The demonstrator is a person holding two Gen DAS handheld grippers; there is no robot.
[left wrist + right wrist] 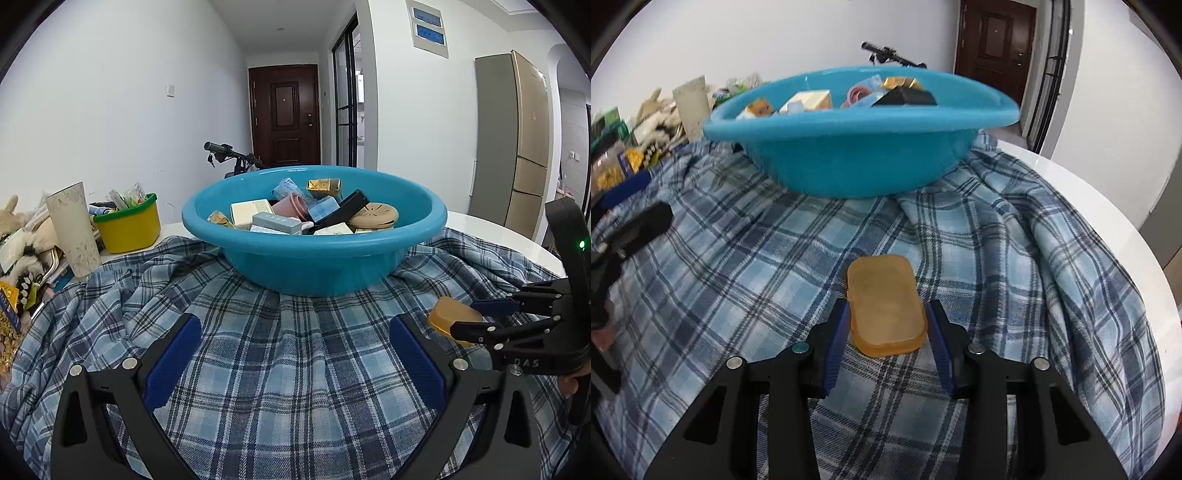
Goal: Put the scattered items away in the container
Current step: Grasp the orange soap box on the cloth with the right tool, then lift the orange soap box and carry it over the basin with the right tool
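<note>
A blue plastic basin (314, 245) (849, 127) stands on a blue plaid cloth (277, 369) (738, 258) and holds several small boxes, packets and a round beige lid. An amber soap bar (882, 299) (448, 314) lies flat between the blue pads of my right gripper (888, 310) (463, 317), which is shut on its two long sides, in front of the basin and to its right. My left gripper (295, 325) stands open over bare cloth just before the basin, with nothing between its fingers. Part of it shows at the left edge of the right wrist view.
To the basin's left stand a yellow tub (129, 229) stuffed with packets, a pale paper cup (72, 229), plush toys (22, 236) and snack packs. The white round table's rim (1089, 192) curves along the right. A bicycle handlebar (221, 149) rises behind the basin.
</note>
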